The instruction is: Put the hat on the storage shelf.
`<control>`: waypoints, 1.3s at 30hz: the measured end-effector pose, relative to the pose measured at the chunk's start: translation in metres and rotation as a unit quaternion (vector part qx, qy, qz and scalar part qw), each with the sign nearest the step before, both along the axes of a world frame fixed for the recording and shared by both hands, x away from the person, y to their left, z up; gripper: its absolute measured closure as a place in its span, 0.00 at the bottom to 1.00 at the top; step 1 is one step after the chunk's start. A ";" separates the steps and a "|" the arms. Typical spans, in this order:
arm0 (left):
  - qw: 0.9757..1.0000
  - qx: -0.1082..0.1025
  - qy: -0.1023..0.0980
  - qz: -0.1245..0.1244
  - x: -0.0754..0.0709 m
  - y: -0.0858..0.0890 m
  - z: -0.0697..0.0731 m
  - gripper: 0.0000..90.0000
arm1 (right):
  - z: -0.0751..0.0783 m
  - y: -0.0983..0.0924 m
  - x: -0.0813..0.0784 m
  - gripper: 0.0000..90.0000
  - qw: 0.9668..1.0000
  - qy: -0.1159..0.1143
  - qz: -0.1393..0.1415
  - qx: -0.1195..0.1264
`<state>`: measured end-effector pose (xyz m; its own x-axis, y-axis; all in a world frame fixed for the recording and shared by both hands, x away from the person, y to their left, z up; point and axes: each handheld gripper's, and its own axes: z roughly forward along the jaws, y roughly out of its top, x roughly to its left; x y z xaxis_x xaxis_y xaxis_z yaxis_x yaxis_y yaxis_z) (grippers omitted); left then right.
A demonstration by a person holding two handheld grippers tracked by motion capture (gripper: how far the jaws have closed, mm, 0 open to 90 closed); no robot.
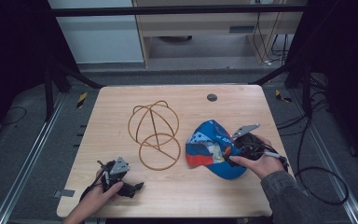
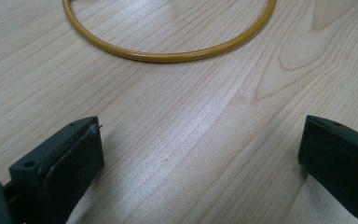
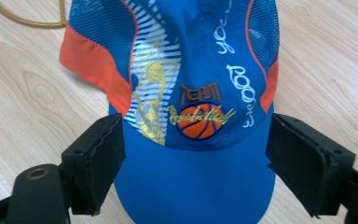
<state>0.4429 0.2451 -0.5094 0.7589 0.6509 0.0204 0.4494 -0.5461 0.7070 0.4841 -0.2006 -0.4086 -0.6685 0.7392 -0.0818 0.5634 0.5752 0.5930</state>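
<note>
The cap (image 3: 196, 116) lies on the bench (image 1: 121, 196) on the person's right side, directly ahead of the right claw (image 3: 193, 168). In the right gripper view its blue brim sits between the two black jaws, which stand wide on either side of it and press on nothing, so the claw is released. From there the cap's long axis runs straight away from the claw: brim nearest, then the basketball badge, then the mesh crown with its orange panels farthest off. A grasp, I judge, would mean pushing forward along that line and closing across the brim's width. The right hand (image 1: 256, 161) is plainly the nearer one. The left claw (image 1: 137, 186), also released, rests low on the bench well apart from the cap. Beyond both, the wire hat frame (image 1: 154, 135) lies just left of the cap's crown.
</note>
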 end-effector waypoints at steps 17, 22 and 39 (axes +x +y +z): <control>1.000 0.001 0.000 0.000 0.000 0.000 0.000 0.00 | 0.009 0.005 0.025 0.16 0.999 0.047 0.011 -0.019; 1.000 0.000 0.000 0.000 0.000 0.000 0.000 0.00 | 0.014 0.008 0.032 0.23 0.998 0.051 0.018 -0.022; 1.000 0.000 0.000 0.000 0.000 0.000 0.000 0.00 | 0.020 0.016 0.043 0.38 0.997 0.062 0.044 -0.016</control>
